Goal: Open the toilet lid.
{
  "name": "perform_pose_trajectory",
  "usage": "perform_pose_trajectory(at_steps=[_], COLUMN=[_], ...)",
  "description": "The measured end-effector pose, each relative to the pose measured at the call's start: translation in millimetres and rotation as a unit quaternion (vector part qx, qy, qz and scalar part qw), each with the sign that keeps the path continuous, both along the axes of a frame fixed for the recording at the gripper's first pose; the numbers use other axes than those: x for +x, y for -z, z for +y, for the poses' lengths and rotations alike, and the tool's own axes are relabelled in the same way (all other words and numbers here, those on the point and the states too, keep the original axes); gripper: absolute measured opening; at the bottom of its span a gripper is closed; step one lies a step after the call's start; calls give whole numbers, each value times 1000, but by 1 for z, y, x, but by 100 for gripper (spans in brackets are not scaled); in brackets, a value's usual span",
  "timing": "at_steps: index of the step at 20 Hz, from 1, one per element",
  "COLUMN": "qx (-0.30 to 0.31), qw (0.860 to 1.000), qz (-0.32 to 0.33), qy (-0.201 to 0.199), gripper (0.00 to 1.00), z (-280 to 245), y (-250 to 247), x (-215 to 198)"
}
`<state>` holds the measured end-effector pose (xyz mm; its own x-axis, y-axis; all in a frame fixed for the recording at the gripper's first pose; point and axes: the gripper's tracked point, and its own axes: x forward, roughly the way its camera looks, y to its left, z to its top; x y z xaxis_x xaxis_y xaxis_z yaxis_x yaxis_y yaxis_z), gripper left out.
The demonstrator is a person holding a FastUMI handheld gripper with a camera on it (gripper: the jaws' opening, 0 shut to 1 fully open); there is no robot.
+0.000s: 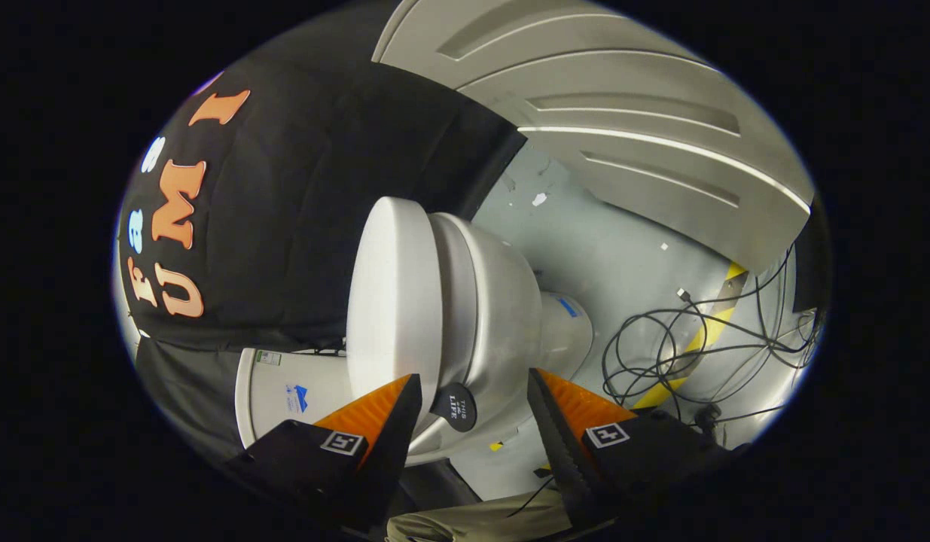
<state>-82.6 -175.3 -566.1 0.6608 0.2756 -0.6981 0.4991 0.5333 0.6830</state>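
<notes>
Between the gripper's (pixel 472 410) spread, empty fingers, the toilet lid (pixel 393 301) lies down on the bowl (pixel 495 301), so lifting remains undone

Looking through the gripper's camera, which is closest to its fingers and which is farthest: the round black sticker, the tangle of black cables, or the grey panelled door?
1. Round black sticker: on the toilet, between the open fingers of the gripper.
2. Tangle of black cables: on the floor beyond the toilet, off to one side.
3. Grey panelled door: farthest back, behind toilet and cables.
</notes>
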Motion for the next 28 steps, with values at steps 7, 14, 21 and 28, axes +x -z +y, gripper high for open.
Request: perform_pose_trajectory(at_steps=[7, 14, 21, 28], qx=[39, 50, 59, 22], qw=[999, 999, 998, 1000], qz=[1, 10, 4, 11], qy=[-21, -18, -11, -19], gripper=[63, 20, 9, 9], z=[20, 16, 22, 26], y=[7, 7, -1, -14], x=[7, 7, 9, 12])
